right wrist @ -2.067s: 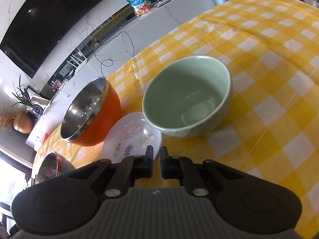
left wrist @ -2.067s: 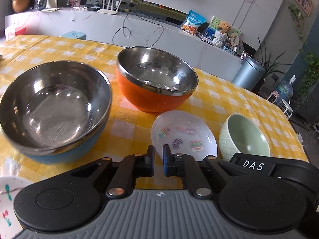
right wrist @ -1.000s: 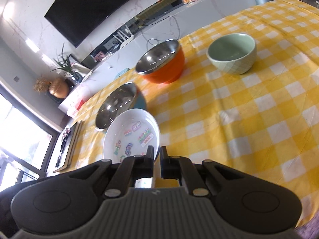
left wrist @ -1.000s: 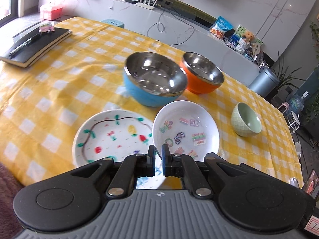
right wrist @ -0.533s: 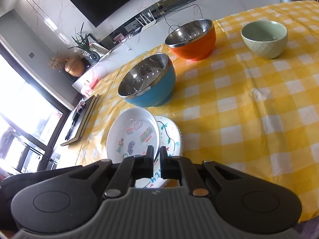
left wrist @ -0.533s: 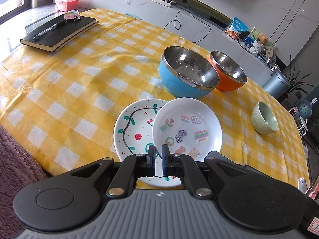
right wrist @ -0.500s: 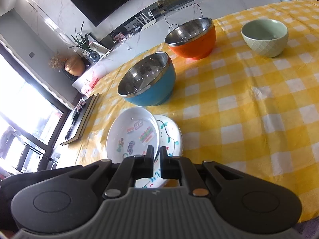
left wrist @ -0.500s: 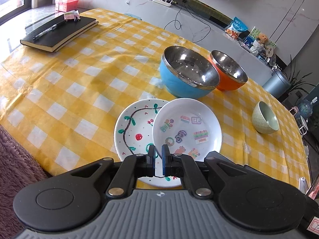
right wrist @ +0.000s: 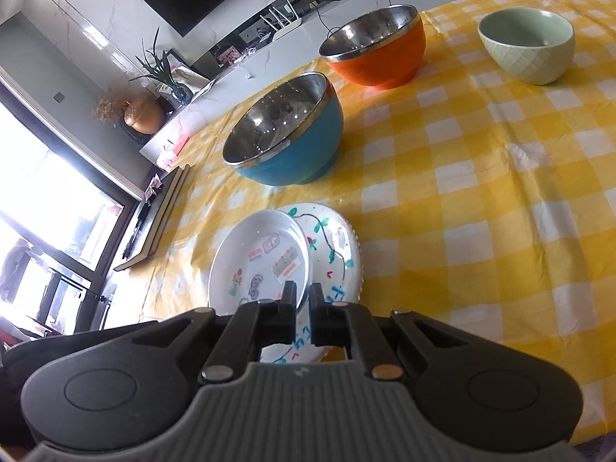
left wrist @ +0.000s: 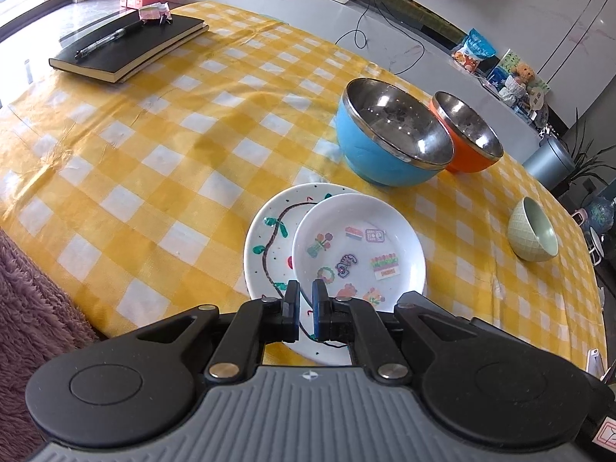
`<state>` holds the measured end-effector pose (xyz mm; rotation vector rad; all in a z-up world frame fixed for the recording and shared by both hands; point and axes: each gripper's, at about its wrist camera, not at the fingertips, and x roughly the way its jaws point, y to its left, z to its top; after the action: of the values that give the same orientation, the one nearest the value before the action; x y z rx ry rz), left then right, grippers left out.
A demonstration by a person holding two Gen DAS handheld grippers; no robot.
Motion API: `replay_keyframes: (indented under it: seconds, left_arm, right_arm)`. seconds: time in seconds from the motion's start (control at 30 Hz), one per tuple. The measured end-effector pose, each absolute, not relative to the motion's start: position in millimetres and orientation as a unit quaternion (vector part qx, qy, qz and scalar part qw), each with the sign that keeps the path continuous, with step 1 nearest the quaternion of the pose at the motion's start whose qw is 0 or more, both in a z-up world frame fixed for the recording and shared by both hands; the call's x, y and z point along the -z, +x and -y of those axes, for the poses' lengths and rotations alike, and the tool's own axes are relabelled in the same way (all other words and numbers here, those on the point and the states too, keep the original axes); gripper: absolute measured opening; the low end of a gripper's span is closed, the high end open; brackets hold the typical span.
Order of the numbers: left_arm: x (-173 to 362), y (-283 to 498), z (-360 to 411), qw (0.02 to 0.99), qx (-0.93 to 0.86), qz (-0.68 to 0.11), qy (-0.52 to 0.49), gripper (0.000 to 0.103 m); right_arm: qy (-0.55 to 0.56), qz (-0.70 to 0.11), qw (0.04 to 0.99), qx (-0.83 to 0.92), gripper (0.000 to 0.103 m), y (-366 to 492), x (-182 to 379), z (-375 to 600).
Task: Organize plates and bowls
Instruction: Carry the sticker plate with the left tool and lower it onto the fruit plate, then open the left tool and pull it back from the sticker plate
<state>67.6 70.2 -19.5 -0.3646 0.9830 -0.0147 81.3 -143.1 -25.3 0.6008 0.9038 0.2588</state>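
Sticker plate [left wrist: 358, 248]: white, shallow, decorated with small cartoon stickers. It lies tilted over the right part of the painted plate [left wrist: 269, 238], overlapping it, its near rim at the tips of both tools.

Left gripper [left wrist: 304, 300]: fingers drawn almost together, a narrow gap between the blue pads, sitting at the sticker plate's near rim; whether the rim is pinched cannot be told.

Right gripper [right wrist: 302, 302]: fingers likewise nearly closed, the sticker plate's edge [right wrist: 304, 265] running down into the slit between them; grip not certain.

Painted plate: white, with a vine, green leaves and red marks, flat on the yellow checked tablecloth [left wrist: 154, 146] near the table's front edge.

Blue bowl [left wrist: 389, 142]: steel-lined, upright, just beyond the plates.

Orange bowl [left wrist: 467, 134]: steel-lined, upright, close behind and right of the blue one.

Green bowl [left wrist: 533, 236]: small, ceramic, diamond-textured, well apart to the right.

Black notebook [left wrist: 127, 48]: far left corner, pen [left wrist: 106, 40] lying on its cover.
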Motion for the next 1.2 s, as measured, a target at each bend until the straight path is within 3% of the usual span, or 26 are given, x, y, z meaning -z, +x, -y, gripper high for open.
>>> replay_keyframes:
  seconds: [0.6, 0.9, 0.97, 1.13, 1.2]
  left_arm:
    - [17, 68, -72, 0.873, 0.022, -0.452, -0.183, 0.007]
    - [10, 66, -71, 0.883, 0.023, -0.435, -0.175, 0.021]
    - [7, 66, -69, 0.888, 0.021, -0.430, -0.164, 0.027]
    - [-1, 67, -64, 0.898, 0.030, -0.416, -0.141, 0.036]
    - [-7, 70, -63, 0.904, 0.034, -0.406, -0.132, 0.040]
  right_arm:
    - [0.279, -0.433, 0.849, -0.114, 0.004, 85, 34, 140]
    - [0.264, -0.410, 0.867, -0.104, 0.009, 79, 24, 146]
    - [0.260, -0.402, 0.872, -0.102, 0.015, 78, 20, 147]
    - [0.227, -0.374, 0.894, -0.098, 0.017, 74, 5, 148]
    - [0.208, -0.360, 0.904, -0.097, 0.024, 73, -3, 147]
